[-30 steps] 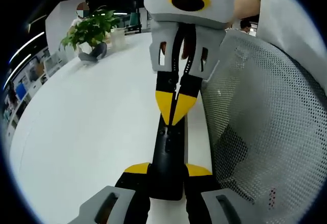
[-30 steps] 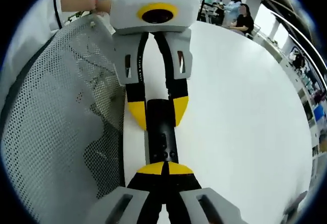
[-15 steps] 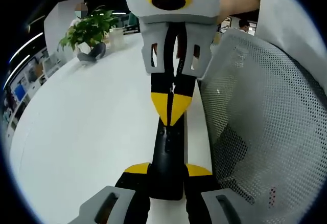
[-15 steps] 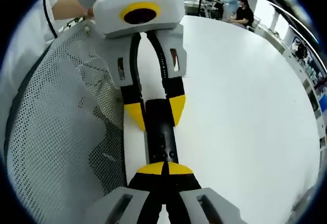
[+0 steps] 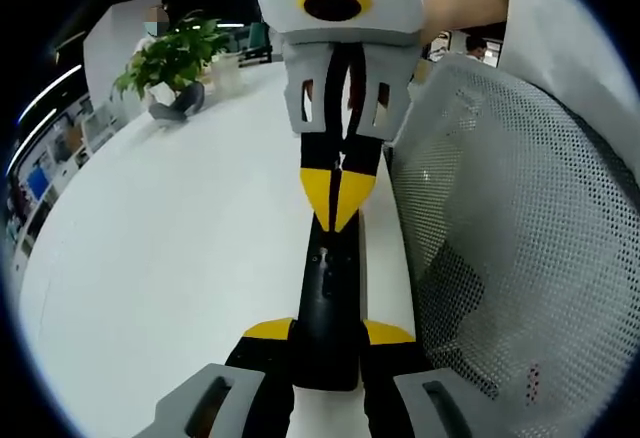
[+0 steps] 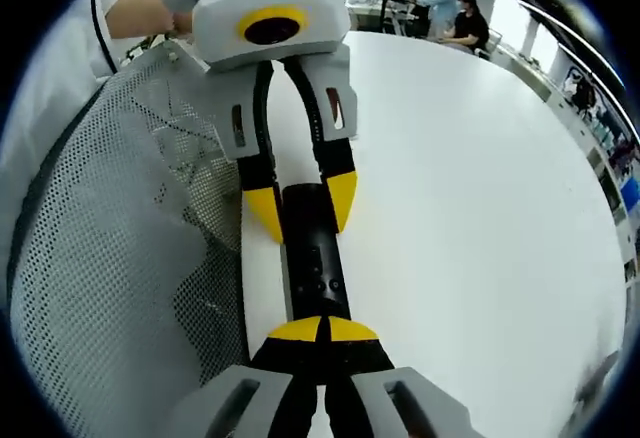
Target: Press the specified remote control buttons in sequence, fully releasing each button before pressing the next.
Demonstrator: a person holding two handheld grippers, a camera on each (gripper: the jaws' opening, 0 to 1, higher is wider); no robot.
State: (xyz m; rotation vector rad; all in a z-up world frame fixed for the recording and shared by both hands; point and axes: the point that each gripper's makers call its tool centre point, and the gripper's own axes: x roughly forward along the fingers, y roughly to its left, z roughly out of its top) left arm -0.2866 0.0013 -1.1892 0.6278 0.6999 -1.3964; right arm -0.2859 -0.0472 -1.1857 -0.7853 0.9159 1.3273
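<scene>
A slim black remote [image 5: 328,288] lies lengthwise above the white table's edge, and my left gripper [image 5: 330,330] is shut on its near end, one yellow-tipped jaw on each side. In the left gripper view my right gripper [image 5: 338,203] comes down from the top, shut, with its joined yellow tips resting on the remote's far end. In the right gripper view my right gripper [image 6: 320,330] is shut over the remote [image 6: 315,258], just short of its small buttons. The left gripper [image 6: 302,208] clamps the other end there.
The white table [image 5: 180,238] spreads wide on one side. A grey mesh chair back [image 5: 520,238] stands close along the other side of the remote. A potted plant [image 5: 175,53] sits at the table's far end. People [image 6: 455,18] sit in the background.
The right gripper's shut tips have slid a little along the remote, away from the left gripper, so more of the remote's body shows between the two. The left gripper keeps its hold.
</scene>
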